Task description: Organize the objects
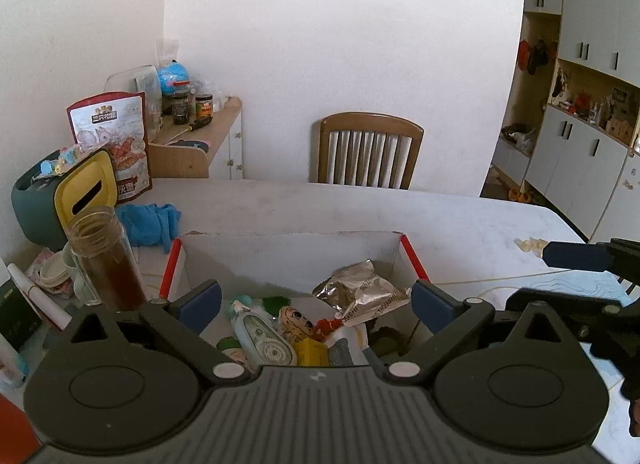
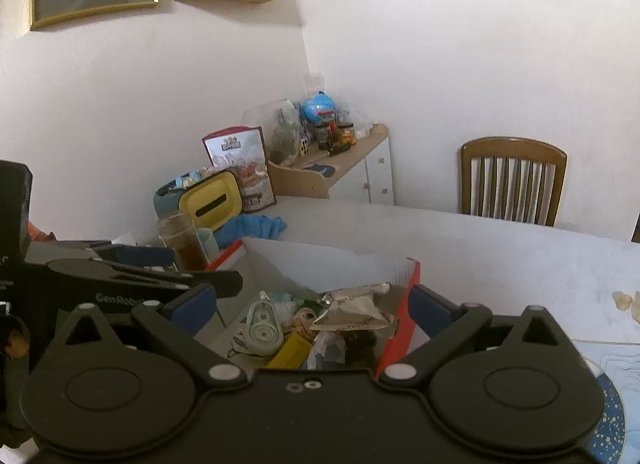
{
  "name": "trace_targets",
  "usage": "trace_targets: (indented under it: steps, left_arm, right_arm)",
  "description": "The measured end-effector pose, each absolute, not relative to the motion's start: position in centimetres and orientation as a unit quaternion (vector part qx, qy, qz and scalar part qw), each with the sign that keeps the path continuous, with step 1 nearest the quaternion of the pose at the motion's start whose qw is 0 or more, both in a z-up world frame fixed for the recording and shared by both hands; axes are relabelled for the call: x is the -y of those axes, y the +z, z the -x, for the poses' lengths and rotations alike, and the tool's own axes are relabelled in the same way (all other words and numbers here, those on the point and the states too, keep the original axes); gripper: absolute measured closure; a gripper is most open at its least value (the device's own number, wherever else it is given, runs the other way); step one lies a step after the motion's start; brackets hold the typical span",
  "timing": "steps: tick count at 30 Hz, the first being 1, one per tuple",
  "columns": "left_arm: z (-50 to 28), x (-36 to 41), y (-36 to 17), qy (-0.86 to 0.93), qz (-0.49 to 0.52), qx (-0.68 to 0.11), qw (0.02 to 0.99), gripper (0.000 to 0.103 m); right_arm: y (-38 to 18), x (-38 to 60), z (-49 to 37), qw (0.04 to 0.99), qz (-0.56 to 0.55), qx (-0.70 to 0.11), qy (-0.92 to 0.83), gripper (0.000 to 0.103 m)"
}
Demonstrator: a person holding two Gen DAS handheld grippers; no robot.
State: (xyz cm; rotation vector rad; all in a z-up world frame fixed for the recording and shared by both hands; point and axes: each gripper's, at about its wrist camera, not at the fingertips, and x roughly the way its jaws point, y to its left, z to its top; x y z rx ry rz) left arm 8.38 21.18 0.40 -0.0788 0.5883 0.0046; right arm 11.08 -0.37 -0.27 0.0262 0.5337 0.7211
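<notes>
Both grippers hang over a white box (image 1: 288,252) with red edges that sits on the white table (image 1: 460,224); the box is full of small things. The left gripper (image 1: 316,300) has its two blue fingers (image 1: 200,300) spread wide apart, and nothing is between them; the right gripper (image 2: 314,304) is spread wide too, and it holds nothing.

Inside the box lies a crinkly silver packet (image 1: 360,292), on top of the pile and toward the box's right wall; its long side runs from the back of the box toward the front right corner. Beside it, nearer the left wall, lies a pale green tape roller (image 1: 262,338); between them are a little doll (image 1: 298,322) and a yellow block (image 1: 314,352).

All these things are in front of the fingers and a bit below them; both grippers tip down toward the box. I think the right gripper is the nearer one for the silver packet, because the packet sits just ahead of its fingers; the left gripper is nearer the tape roller.

Outside the box, by its left wall, stands an open jar (image 1: 106,256) with brown stuff in it; a blue cloth (image 1: 150,222) lies behind it near the table's left edge. I think the jar could tip if a gripper bumps it.
</notes>
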Motion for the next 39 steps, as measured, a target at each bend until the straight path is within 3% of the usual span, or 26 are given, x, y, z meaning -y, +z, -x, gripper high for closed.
trace_targets:
  steps: [12,25,39]
  left_arm:
    - [-5.5,-21.1,-0.8,-0.022,0.054,-0.272,0.960,0.001]
    - [-4.4,-21.7,-2.8,-0.002,0.061,-0.322,0.945,0.001]
    - [-3.6,-20.8,-1.6,0.005,0.069,-0.309,0.949,0.001]
  right_arm:
    - [-1.5,1.5,-9.1,0.912,-0.040,-0.264,0.310,0.001]
    - [-3.8,0.7,-6.2,0.899,-0.043,-0.281,0.332,0.001]
    - [-2.7,1.2,-6.2,0.906,-0.025,-0.280,0.317,0.001]
